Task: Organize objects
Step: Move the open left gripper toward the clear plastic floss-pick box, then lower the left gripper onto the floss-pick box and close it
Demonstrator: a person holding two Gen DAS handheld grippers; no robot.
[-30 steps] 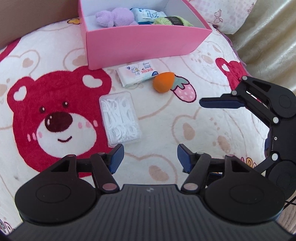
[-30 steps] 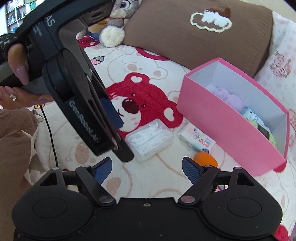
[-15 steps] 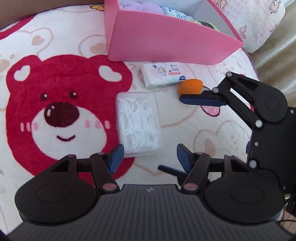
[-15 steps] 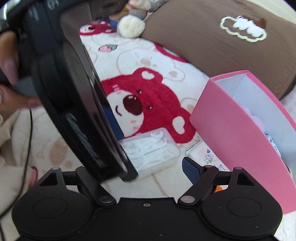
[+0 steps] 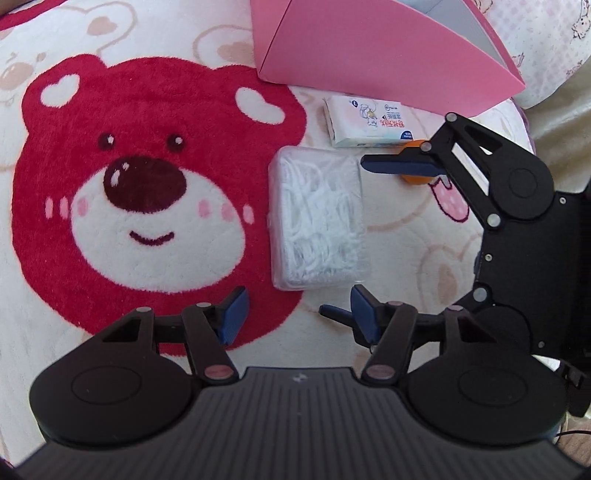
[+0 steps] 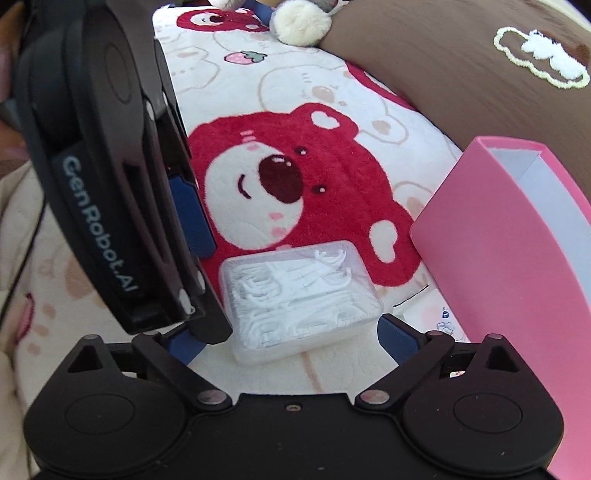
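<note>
A clear plastic box of floss picks [image 5: 317, 221] lies on the bear blanket [image 5: 147, 184], below a tissue pack [image 5: 369, 122] and an orange sponge [image 5: 417, 179] that the right finger half hides. My left gripper [image 5: 299, 315] hovers just short of the box's near end, its jaws closing with nothing between them. My right gripper [image 5: 343, 236] comes in from the right, jaws opening, one finger past each end of the box without pressing it. In the right wrist view the box [image 6: 299, 299] lies between that gripper's tips [image 6: 291, 338].
A pink open box [image 5: 369, 48] stands just behind the tissue pack, also at the right in the right wrist view [image 6: 498, 258]. A brown pillow [image 6: 443, 74] and a plush toy [image 6: 303, 18] lie at the far side. A pale patterned pillow [image 5: 546, 55] sits right of the box.
Both grippers have sunk toward the floss box. The right gripper's jaws have widened and now straddle the box. Its upper finger now covers most of the orange sponge.
</note>
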